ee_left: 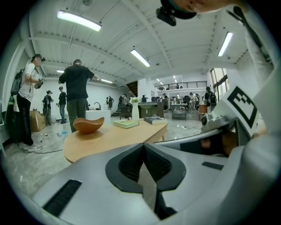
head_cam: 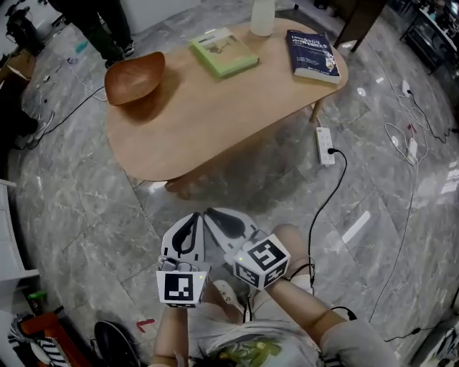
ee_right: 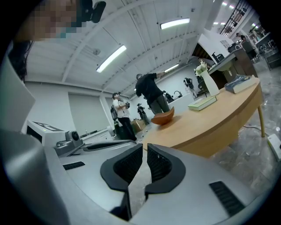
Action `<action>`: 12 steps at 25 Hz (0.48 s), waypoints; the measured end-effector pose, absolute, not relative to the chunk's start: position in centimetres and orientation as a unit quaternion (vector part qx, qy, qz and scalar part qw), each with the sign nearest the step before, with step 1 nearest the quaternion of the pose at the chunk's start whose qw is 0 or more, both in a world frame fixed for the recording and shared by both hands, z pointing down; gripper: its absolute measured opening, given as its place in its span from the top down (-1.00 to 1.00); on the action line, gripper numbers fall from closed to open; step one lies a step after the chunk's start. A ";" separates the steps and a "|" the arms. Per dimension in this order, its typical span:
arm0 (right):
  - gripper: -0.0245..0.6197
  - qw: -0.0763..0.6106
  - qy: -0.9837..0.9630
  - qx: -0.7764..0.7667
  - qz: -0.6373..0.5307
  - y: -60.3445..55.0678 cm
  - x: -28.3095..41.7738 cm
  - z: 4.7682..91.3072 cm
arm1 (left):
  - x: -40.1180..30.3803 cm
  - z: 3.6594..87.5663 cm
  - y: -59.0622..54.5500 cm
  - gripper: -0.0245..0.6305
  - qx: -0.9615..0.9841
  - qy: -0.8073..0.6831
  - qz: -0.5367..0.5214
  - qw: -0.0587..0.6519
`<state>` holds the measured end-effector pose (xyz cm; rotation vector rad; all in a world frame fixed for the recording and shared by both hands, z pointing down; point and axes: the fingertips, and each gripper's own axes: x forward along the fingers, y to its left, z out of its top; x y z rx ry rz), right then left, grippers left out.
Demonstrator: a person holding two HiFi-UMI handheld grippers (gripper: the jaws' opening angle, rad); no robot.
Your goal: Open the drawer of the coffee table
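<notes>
**Both grippers closed and empty, short of the coffee table**

My left gripper (head_cam: 192, 221) and right gripper (head_cam: 215, 216) sit side by side over the grey stone floor (head_cam: 86, 208), their tips nearly touching and aimed at the coffee table (head_cam: 215, 115). In the left gripper view, the left gripper's jaws are pressed together with nothing between the ribbed pads (ee_left: 131, 165). The right gripper view shows the same: jaws together, only a thin slit between the pads (ee_right: 163, 163), and nothing held. Neither gripper touches the table.

The coffee table stands just ahead of me, and its near edge is clear of my tips. I can't make out its drawer in any view; only the plain wooden top and rim show.

On the table:
- An orange-brown bowl (head_cam: 135, 76) sits at the left end.
- A green book (head_cam: 224, 51) lies along the far edge near the middle.
- A white bottle (head_cam: 262, 16) stands at the far edge, just beyond the green book.
- A dark blue book (head_cam: 313, 54) lies at the far right corner.

A white power strip (head_cam: 325, 145) lies on the floor beside the table's right end.
</notes>
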<state>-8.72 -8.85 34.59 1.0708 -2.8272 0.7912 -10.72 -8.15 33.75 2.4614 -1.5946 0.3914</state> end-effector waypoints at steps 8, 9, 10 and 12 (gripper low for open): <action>0.85 -0.013 -0.906 0.353 0.233 -10.0 -9.1 41.1 | -11.3 40.0 -9.3 0.90 0.820 -0.560 0.102 0.056; 0.85 -0.017 -0.906 0.352 0.235 -10.2 -9.2 41.5 | -11.4 40.3 -9.5 0.90 0.819 -0.562 0.099 0.052; 0.85 -0.020 -0.905 0.350 0.240 -10.4 -9.4 41.9 | -11.7 40.6 -9.6 0.90 0.818 -0.566 0.096 0.051; 0.85 -0.024 -0.903 0.346 0.253 -10.9 -9.9 42.6 | -12.3 41.3 -10.1 0.90 0.813 -0.572 0.088 0.063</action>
